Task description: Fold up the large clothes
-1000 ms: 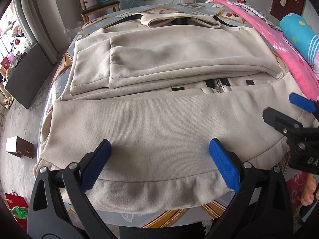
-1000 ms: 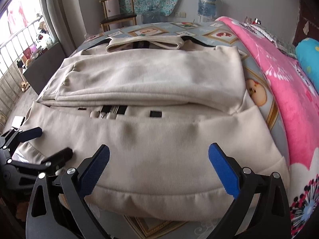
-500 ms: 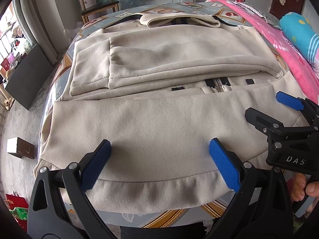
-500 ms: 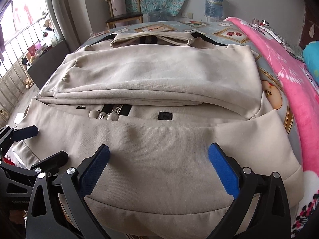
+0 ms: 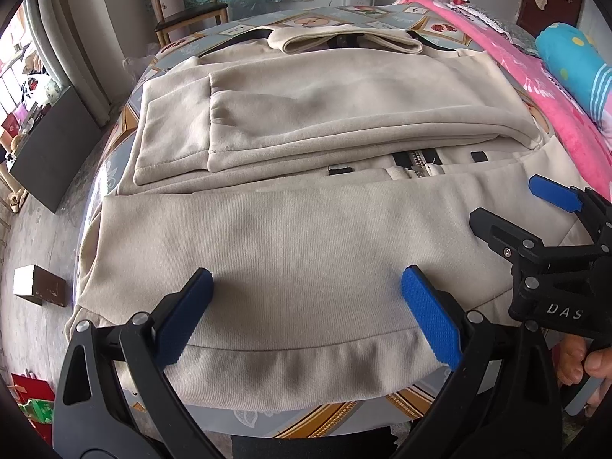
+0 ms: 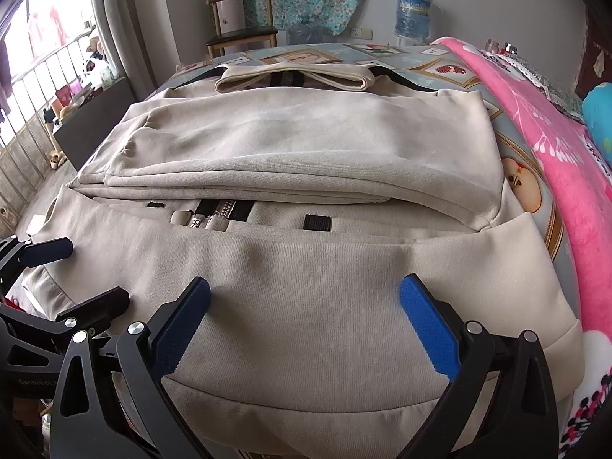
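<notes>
A large beige zip jacket lies flat on a bed, collar at the far end, both sleeves folded across its chest. The hem faces me. In the left wrist view my left gripper hovers open over the left part of the hem, nothing between its blue pads. My right gripper hovers open over the right part of the hem, likewise with nothing held. Each gripper shows in the other's view: the right one at the right edge, the left one at the left edge.
A pink blanket and a turquoise pillow lie along the bed's right side. A wooden chair and a water bottle stand beyond the bed. A dark cabinet and a small box are on the floor at left.
The right gripper has moved forward and left over the hem, closer to the left gripper. The left gripper and the jacket have stayed put.
</notes>
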A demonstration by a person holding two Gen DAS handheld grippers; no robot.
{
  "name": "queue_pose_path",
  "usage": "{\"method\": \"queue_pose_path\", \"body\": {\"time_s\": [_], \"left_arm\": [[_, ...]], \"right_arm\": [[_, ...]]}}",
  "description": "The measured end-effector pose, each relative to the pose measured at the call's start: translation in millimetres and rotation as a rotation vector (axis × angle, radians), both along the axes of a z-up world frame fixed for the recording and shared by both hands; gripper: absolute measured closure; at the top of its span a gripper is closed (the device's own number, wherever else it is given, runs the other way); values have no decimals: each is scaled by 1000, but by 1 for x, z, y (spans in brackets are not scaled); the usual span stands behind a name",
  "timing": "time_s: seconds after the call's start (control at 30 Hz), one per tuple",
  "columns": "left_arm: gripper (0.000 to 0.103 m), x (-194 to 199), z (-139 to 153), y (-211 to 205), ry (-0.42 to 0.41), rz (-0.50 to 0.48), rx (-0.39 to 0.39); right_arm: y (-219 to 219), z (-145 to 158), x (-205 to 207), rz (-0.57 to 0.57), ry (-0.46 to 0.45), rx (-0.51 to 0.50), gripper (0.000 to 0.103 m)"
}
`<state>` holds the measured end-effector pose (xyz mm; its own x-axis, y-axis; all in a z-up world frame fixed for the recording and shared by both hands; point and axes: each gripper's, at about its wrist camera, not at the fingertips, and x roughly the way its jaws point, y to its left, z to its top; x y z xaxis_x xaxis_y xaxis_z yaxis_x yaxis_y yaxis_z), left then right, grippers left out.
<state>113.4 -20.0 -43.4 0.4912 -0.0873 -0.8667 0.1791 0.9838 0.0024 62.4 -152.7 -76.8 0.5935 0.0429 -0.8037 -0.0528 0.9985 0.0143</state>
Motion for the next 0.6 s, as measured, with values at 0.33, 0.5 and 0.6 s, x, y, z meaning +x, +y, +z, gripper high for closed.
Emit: {"method": "queue_pose_path", "body": {"time_s": [0.33, 0.5, 0.6], "left_arm": [[8, -24, 35, 49, -207, 7, -43], [8, -20, 35, 97, -199, 44, -81], [22, -17, 35, 117, -200, 44, -109]], "right_arm": [[1, 0, 2, 4, 15, -4, 6], [1, 0, 3, 6, 20, -6, 6], [1, 0, 4, 6, 26, -7, 6]]}}
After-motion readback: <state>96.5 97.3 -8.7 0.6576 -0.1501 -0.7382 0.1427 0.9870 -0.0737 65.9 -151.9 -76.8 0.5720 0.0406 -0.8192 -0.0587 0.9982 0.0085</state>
